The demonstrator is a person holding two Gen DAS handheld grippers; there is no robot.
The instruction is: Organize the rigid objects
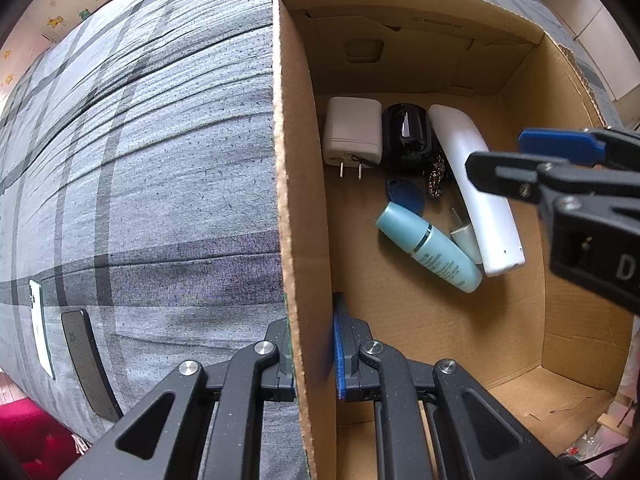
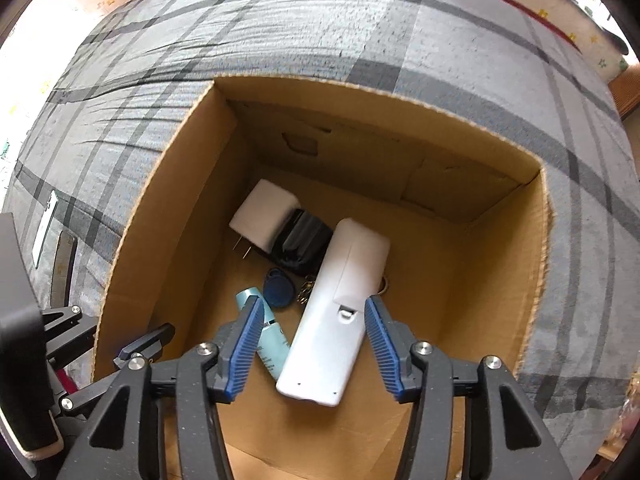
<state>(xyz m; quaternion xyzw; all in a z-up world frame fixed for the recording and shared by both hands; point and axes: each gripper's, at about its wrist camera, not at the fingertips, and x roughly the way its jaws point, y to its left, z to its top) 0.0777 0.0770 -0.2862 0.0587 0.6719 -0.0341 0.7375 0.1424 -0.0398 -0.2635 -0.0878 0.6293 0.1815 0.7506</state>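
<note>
The right gripper (image 2: pixel 310 344) points steeply down into the brown cardboard box (image 2: pixel 160 216), jaws apart, touching nothing. The left gripper (image 1: pixel 312 354) clamps the box's wall. The long white plastic remote (image 2: pixel 336 320) lies on the box floor, running from 1 to 7 o'clock.

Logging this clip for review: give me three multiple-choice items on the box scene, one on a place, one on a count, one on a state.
1. Where does the white remote lie?
A. inside the cardboard box
B. on the bedsheet
C. on the floor

2. How many phones lie on the bedsheet?
A. none
B. two
C. four

3. How does the left gripper stand?
A. open over the remote
B. shut on the box wall
C. shut on a bottle

A: the remote rests on the box bottom.
B: one white, one dark, side by side.
B: its fingers clamp the cardboard wall.
</note>
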